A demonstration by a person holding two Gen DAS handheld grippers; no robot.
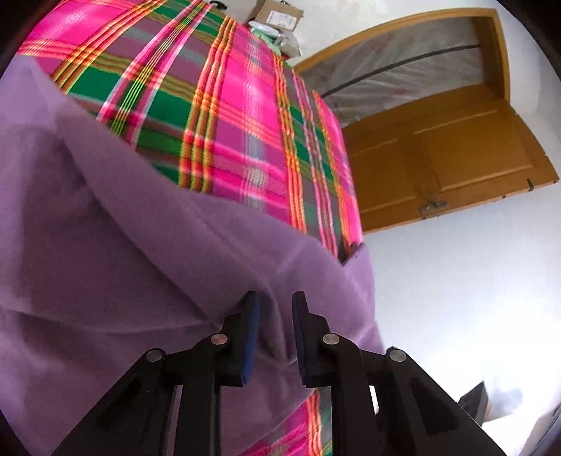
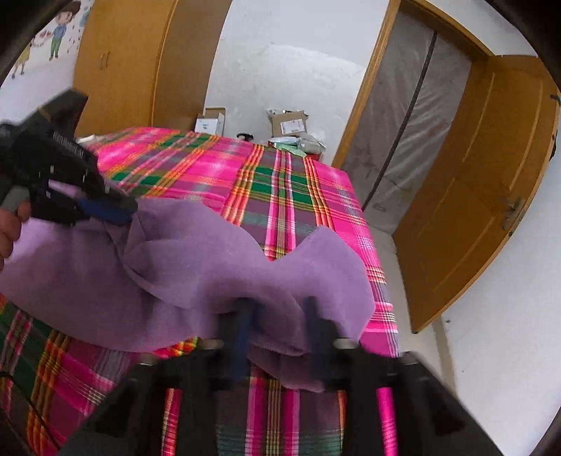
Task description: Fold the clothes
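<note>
Left wrist view: your left gripper [image 1: 275,308] has purple cloth [image 1: 140,245] bunched between its fingers, which stand a little apart with the fabric filling the gap. It looks like a pinch on the cloth, though the blue pads [image 1: 250,336] do not visibly press flat on it, so the grip may be loose. The cloth hangs from that hold and drapes over the plaid bed [image 1: 228,105], which fits lifting an edge to carry it over for a fold. A cardboard box [image 1: 278,14] beyond the bed carries a white label, too small to read.

Right wrist view: your right gripper [image 2: 277,315] is blurred. Cloth lies over and between its fingers, but I cannot tell whether they clamp it. The left gripper shows at the left edge, holding the cloth's other corner up off the bed, so the cloth sags between your two holds. Boxes [image 2: 210,121] by the wall have labels, unreadable. A cartoon mural [image 2: 56,31] shows no text.
</note>
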